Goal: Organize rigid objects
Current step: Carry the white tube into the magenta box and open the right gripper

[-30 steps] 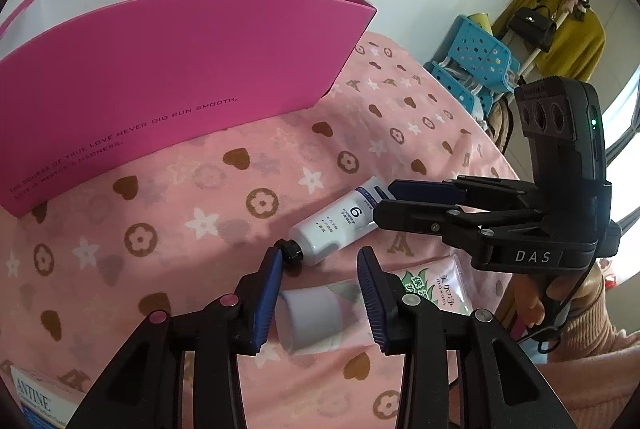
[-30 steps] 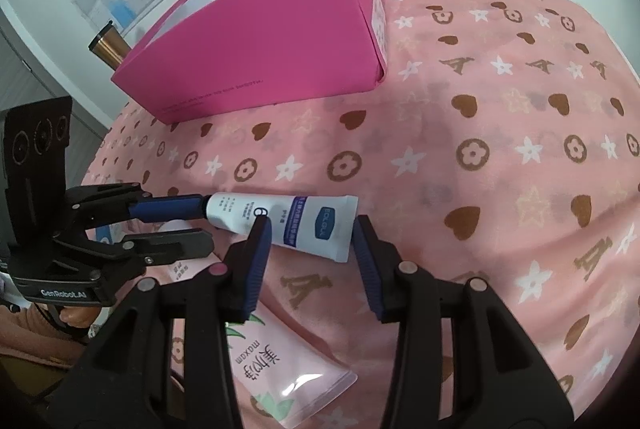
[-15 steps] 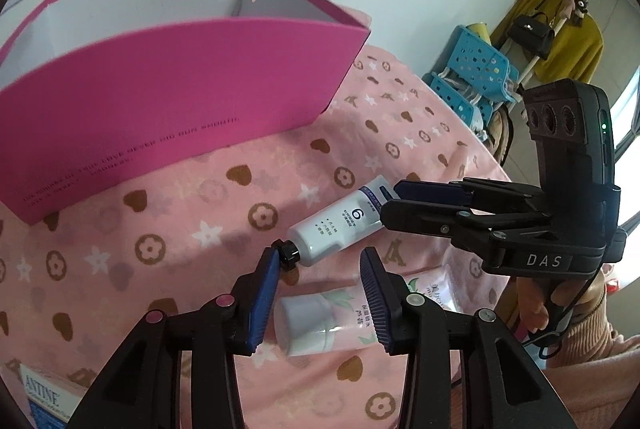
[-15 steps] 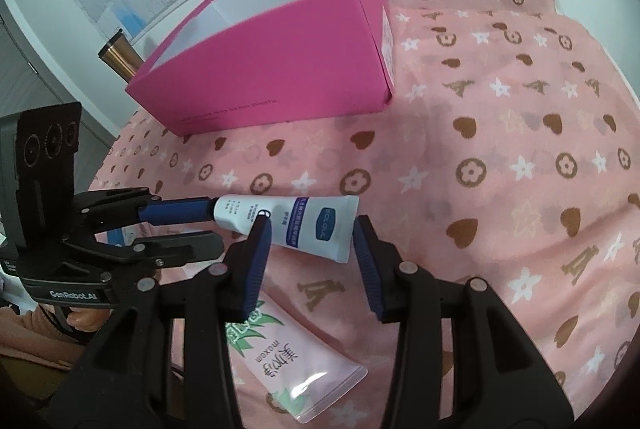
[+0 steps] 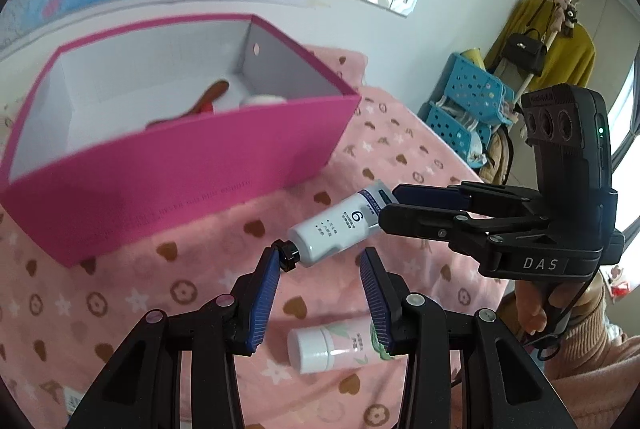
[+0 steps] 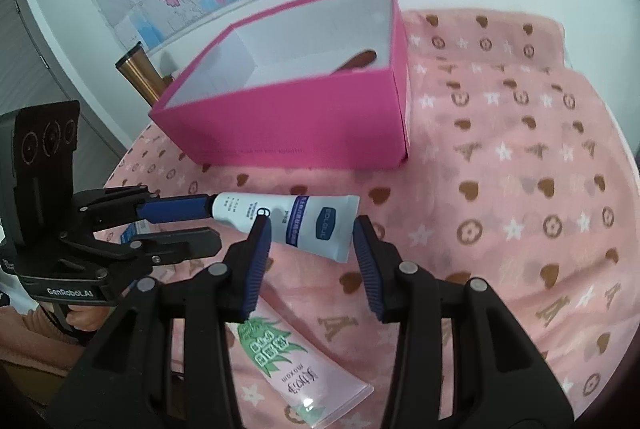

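Note:
A small white tube (image 5: 336, 229) with a black cap hangs above the pink patterned cloth (image 5: 120, 309), carried between both grippers. My left gripper (image 5: 320, 253) is shut on its cap end, the cap against the left pad's tip. My right gripper (image 6: 308, 229) is shut on the flat crimped end of the white tube (image 6: 296, 221). Each view shows the other gripper side-on: the right gripper (image 5: 388, 207) and the left gripper (image 6: 214, 225). Beyond stands an open pink box (image 5: 180, 189), with a brown object (image 5: 208, 97) inside. A pink-and-green tube (image 5: 332, 345) lies on the cloth below.
A copper cylinder (image 6: 140, 77) stands behind the pink box (image 6: 300, 121) by the wall. Blue baskets (image 5: 468, 101) and hanging clothes are past the far edge. A small printed carton (image 5: 76, 397) lies near the front left. A person's hand (image 5: 532, 309) holds the right gripper.
Both grippers have risen together with the white tube between them. The pink-and-green tube stayed on the cloth. The inside of the pink box has come into view.

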`<action>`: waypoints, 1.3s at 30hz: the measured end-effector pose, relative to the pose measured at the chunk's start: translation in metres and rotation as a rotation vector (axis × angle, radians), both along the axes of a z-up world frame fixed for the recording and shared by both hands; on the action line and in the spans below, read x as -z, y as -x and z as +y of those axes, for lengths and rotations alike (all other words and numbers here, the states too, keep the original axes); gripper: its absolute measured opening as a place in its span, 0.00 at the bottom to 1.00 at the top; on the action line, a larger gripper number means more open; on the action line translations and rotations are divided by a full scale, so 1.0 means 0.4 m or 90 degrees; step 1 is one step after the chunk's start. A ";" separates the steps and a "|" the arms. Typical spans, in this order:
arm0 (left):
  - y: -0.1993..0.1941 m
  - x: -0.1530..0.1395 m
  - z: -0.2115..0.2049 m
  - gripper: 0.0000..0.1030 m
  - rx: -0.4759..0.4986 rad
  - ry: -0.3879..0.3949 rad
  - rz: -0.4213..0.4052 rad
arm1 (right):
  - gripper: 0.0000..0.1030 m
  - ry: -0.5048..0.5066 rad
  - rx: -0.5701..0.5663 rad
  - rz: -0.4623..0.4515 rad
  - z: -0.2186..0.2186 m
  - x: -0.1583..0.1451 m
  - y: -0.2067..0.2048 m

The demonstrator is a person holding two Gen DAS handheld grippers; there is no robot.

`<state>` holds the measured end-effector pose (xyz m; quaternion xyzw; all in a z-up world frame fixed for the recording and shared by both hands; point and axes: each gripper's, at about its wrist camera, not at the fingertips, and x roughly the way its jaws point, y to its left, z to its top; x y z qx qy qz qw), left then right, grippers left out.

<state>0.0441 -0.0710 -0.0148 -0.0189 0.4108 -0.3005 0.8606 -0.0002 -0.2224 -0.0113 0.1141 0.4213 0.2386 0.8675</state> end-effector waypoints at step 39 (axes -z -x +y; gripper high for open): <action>-0.152 -0.127 0.015 0.40 -0.062 -0.015 -0.098 | 0.44 0.033 -0.002 -0.083 0.030 -0.137 -0.189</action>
